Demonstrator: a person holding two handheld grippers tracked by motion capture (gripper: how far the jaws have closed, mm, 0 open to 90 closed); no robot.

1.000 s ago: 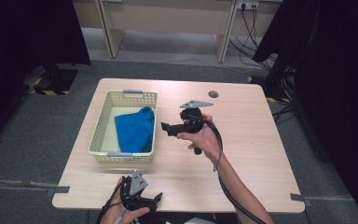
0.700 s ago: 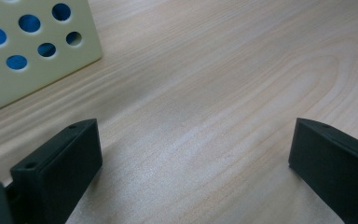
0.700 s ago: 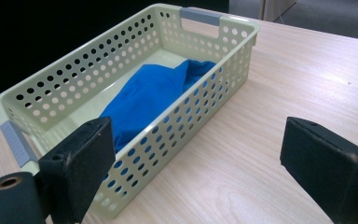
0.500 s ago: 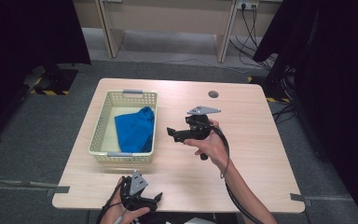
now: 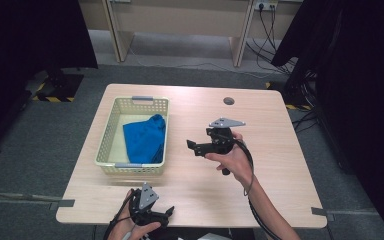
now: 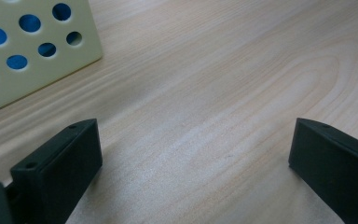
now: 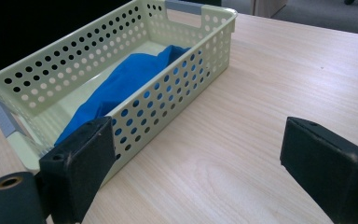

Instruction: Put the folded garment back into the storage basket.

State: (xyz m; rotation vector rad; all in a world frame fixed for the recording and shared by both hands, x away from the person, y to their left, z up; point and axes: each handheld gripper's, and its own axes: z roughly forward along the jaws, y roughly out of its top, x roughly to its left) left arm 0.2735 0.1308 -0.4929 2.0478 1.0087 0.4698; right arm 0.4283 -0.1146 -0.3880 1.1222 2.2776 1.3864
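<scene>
A pale yellow perforated basket sits on the left half of the wooden table, with a crumpled blue cloth lying inside it. My right gripper hovers over the table's middle, to the right of the basket, open and empty, jaws pointing at the basket. My left gripper rests low at the table's front edge, below the basket, open with bare wood between its jaws. A corner of the basket appears at the upper left of the left gripper view.
A round cable hole lies near the table's far edge. Dark curtains flank the table, and cables run on the floor at the back right. Bare tabletop stretches right of the basket.
My right gripper has drawn back from the basket toward the right and near side, and lowered a little. The left gripper has stayed put.
</scene>
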